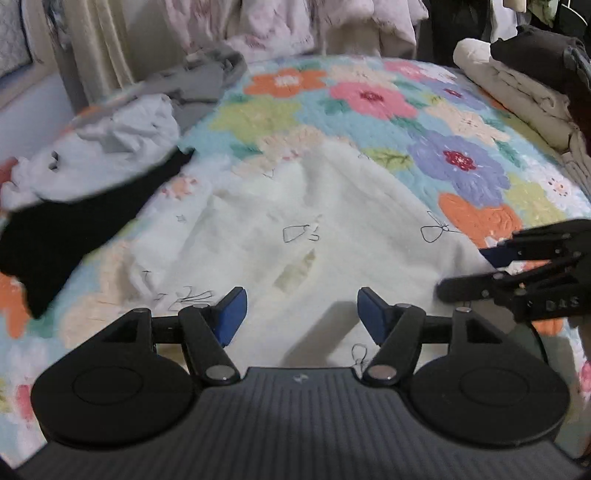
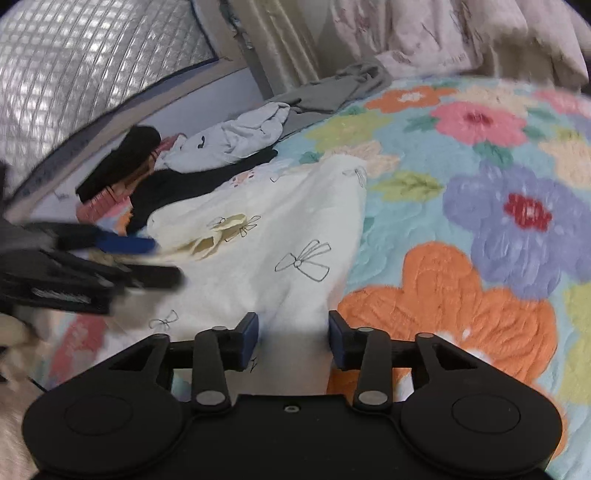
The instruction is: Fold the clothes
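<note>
Centre frame: white bow-print garment point(image 1: 295, 229) on floral blanket point(image 1: 369, 96).
L gripper point(image 1: 299, 317) & R gripper point(image 2: 293, 341): fingers apart over garment, nothing gripped.

The setting is a bedroom in a home. The landmark is a fleecy bedspread printed with large orange, pink and purple flowers on a light blue ground point(image 2: 461, 258), which covers a bed. On its far left portion lies a heap of loose garments: a crumpled pale grey garment point(image 2: 240, 136), a black garment point(image 2: 192, 181) and a grey garment point(image 2: 332, 92). Beyond the bedspread's far edge hang cream curtains point(image 2: 280, 40) and pale pink patterned fabric point(image 2: 443, 33). At its right edge sits a stack of folded beige textiles point(image 1: 517, 92).
</note>
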`<state>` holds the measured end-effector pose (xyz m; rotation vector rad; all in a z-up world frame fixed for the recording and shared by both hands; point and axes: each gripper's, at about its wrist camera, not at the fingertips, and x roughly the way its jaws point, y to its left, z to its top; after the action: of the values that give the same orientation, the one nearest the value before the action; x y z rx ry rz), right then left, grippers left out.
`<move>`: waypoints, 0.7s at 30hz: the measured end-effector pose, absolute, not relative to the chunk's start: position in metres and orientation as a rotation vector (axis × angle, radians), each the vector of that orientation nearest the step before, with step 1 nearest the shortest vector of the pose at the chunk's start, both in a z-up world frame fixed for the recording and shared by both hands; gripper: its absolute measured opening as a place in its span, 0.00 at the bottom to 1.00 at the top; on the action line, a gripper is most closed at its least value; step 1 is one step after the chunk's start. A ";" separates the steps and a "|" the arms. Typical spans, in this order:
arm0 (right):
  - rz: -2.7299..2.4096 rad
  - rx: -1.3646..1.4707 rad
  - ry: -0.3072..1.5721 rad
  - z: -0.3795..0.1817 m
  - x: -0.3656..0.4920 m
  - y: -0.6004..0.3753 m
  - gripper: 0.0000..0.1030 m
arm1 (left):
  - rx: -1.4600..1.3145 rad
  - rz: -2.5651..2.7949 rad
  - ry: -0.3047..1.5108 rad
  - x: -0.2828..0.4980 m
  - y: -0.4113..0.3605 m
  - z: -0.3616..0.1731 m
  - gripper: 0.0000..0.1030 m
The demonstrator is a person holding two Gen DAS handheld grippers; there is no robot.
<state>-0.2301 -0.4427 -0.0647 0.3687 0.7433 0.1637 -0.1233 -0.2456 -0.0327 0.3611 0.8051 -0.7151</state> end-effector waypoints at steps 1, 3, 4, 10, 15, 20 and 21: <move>0.166 0.396 0.747 -0.067 -0.230 -0.445 0.47 | 0.404 -0.687 0.776 -0.123 -0.249 -0.034 0.64; 0.172 0.423 0.755 -0.071 -0.229 -0.447 0.48 | 0.469 -0.625 0.734 -0.121 -0.252 -0.038 0.66; 0.175 0.426 0.760 -0.072 -0.227 -0.447 0.49 | 0.501 -0.587 0.714 -0.119 -0.253 -0.040 0.67; 0.202 0.416 0.787 -0.073 -0.212 -0.443 0.56 | 0.592 -0.697 0.731 -0.121 -0.254 -0.045 0.18; 0.200 0.337 0.792 -0.069 -0.205 -0.435 0.52 | 0.593 -0.622 0.728 -0.111 -0.255 -0.050 0.03; 0.192 0.334 0.790 -0.069 -0.207 -0.437 0.48 | 0.308 -0.514 0.745 -0.068 -0.216 -0.033 0.03; 0.188 0.343 0.789 -0.069 -0.208 -0.439 0.48 | 0.277 -0.493 0.748 -0.063 -0.210 -0.031 0.03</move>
<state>-0.2083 -0.4388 -0.0689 0.3434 0.7892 0.1876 -0.0631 -0.2102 -0.0312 0.2768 0.7477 -0.4929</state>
